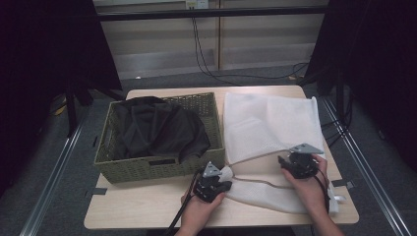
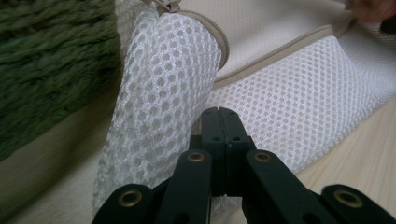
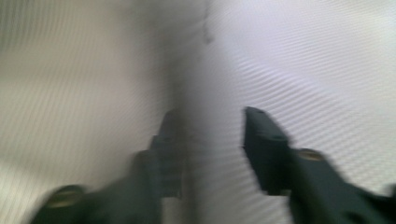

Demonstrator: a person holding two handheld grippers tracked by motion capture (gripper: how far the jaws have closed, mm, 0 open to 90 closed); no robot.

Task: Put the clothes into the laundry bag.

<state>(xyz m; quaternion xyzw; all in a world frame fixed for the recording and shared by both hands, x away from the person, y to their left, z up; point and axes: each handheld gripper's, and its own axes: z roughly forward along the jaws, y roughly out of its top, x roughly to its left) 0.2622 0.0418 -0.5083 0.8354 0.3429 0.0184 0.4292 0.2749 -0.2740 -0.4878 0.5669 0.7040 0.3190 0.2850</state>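
White mesh bag, laid flat on the worktop just beside the green basket of dark cloth. Left tongs are clamped on its corner; right tongs are held apart over its mesh.

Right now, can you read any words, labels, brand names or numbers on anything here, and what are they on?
No text here can be read.
Basket: a small dark tag on its front wall, too small to read.
Wall plate at the top of the high view: too small to tell any marking.
Mesh bag, dark clothes, table: no print visible.
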